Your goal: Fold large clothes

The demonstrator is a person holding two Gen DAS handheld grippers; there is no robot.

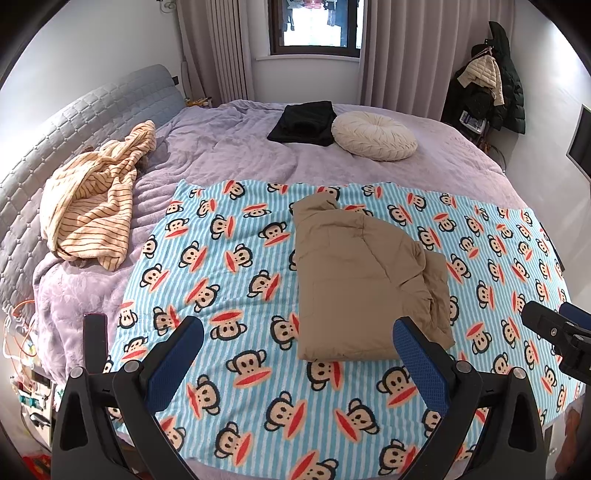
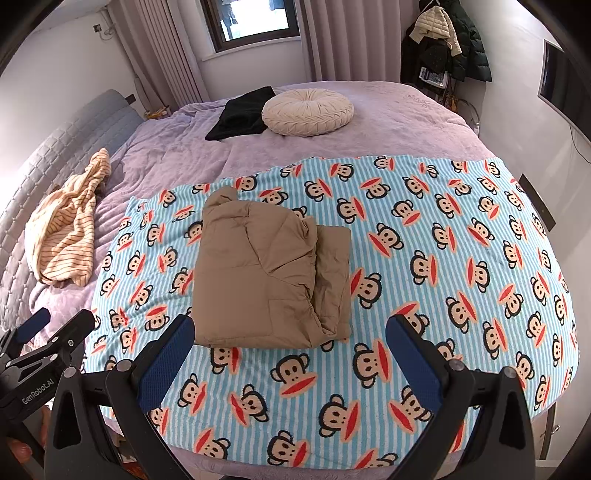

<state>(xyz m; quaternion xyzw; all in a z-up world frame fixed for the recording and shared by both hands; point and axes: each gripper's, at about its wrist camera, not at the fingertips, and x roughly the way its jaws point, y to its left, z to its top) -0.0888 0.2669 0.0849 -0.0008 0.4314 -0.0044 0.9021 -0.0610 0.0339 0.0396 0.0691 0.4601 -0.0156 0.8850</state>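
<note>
Bedroom walls and grey curtains (image 1: 399,51) frame one window (image 1: 314,26) beyond a wide bed covered by a lilac bedspread (image 1: 229,144), with a quilted grey headboard (image 1: 74,122) along its left side. Spread over the near half of the bed is one blue-and-white striped blanket (image 1: 236,266) printed with many monkey faces.

One tan padded jacket (image 1: 362,280) lies folded into a thick, roughly rectangular bundle on that blanket, a narrower layer showing along its right edge and a collar-like flap sticking up at the far end. In the right wrist view the jacket (image 2: 266,273) sits left of centre, its near edge just past the fingertips.

Two grippers are in view, both held above the blanket's near edge and touching no cloth. The left gripper (image 1: 299,354) has its two blue-padded fingers spread wide with nothing between them; its right finger overlaps the jacket's near corner in the picture only. The right gripper (image 2: 290,350) is likewise spread wide and empty. Each gripper appears at the edge of the other's camera.

Farther off on the bedspread lie three other things: one crumpled cream striped garment (image 1: 92,206) near the headboard, one folded black garment (image 1: 303,123), and one round cream cushion (image 1: 373,136) touching it. Several coats (image 1: 491,85) hang in the far right corner.
</note>
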